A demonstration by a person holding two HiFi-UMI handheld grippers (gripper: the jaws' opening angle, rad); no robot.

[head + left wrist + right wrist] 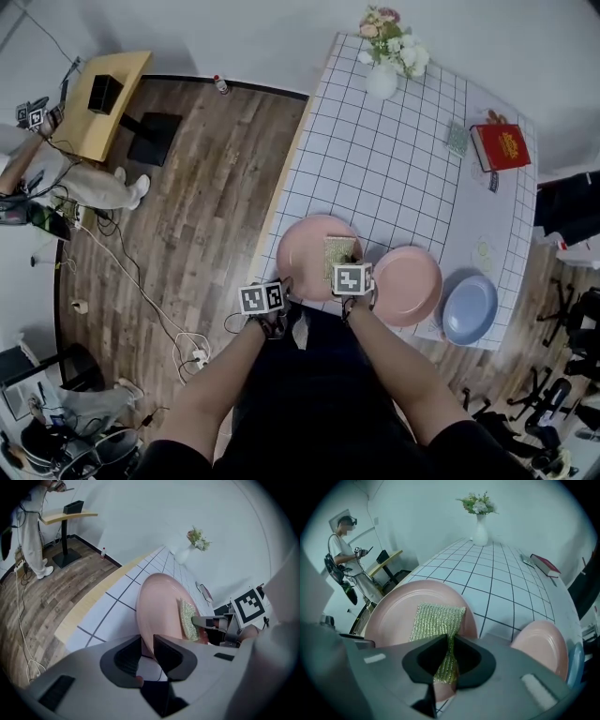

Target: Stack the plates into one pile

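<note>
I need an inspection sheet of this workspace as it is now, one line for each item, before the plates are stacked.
Surface: white gridded table, plates near its front edge.
Job's things: left pink plate, right pink plate, blue plate: side by side, unstacked.
Clutter: glittery cloth on the left pink plate; flower vase and red book at the far end.
Tools: left tool astride the left pink plate's rim, pressing unclear; right tool shut on the glittery cloth.
Cables: white cable loose on the wooden floor.
Surroundings: a person beside a side desk; office chairs.
</note>
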